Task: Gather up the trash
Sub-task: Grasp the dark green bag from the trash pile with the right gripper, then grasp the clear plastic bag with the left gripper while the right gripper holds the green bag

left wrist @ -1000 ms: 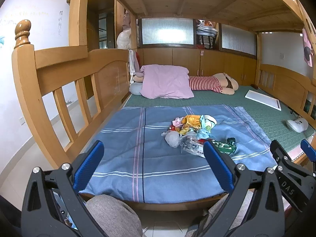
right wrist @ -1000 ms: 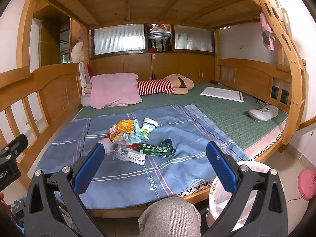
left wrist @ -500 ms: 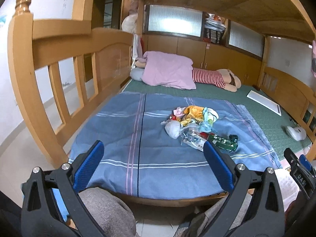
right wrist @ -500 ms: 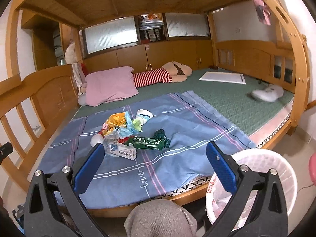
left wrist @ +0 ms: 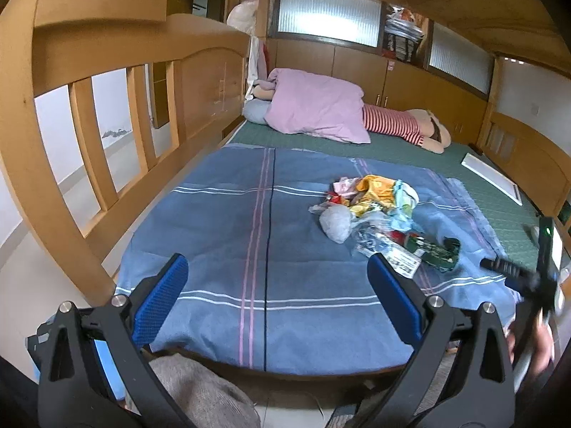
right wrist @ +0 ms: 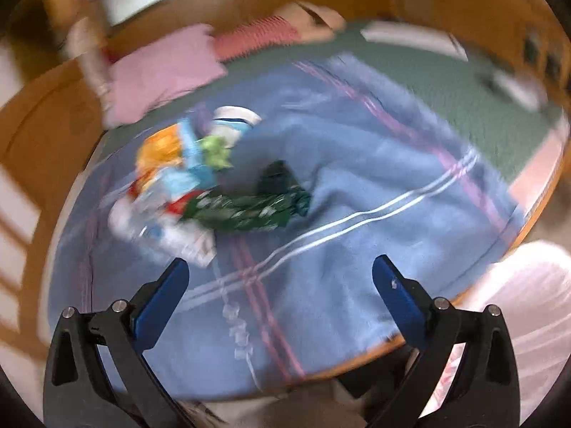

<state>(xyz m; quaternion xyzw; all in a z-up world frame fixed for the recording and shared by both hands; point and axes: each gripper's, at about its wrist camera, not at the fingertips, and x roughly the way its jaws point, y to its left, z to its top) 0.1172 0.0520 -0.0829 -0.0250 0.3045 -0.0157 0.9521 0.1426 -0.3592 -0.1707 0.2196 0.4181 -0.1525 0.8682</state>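
Note:
A pile of trash (left wrist: 378, 214) lies on the blue striped blanket (left wrist: 249, 235): an orange wrapper, a grey wad, clear plastic, a white carton and a green wrapper (left wrist: 433, 251). The right wrist view is blurred; the pile (right wrist: 200, 185) with the green wrapper (right wrist: 249, 210) sits ahead of my open right gripper (right wrist: 280, 285). My left gripper (left wrist: 276, 285) is open and empty above the blanket's near edge. The right gripper's body (left wrist: 528, 278) shows at the right edge of the left wrist view.
A white basket with a pink liner (right wrist: 528, 306) stands on the floor at the bed's right corner. A wooden bed rail (left wrist: 107, 114) runs along the left. A pink pillow (left wrist: 314, 107) and a striped doll (left wrist: 403, 128) lie at the far end.
Both grippers have moved forward and tilted down toward the blanket. The right one moves fast, blurring its view, and the trash pile is now closer to it.

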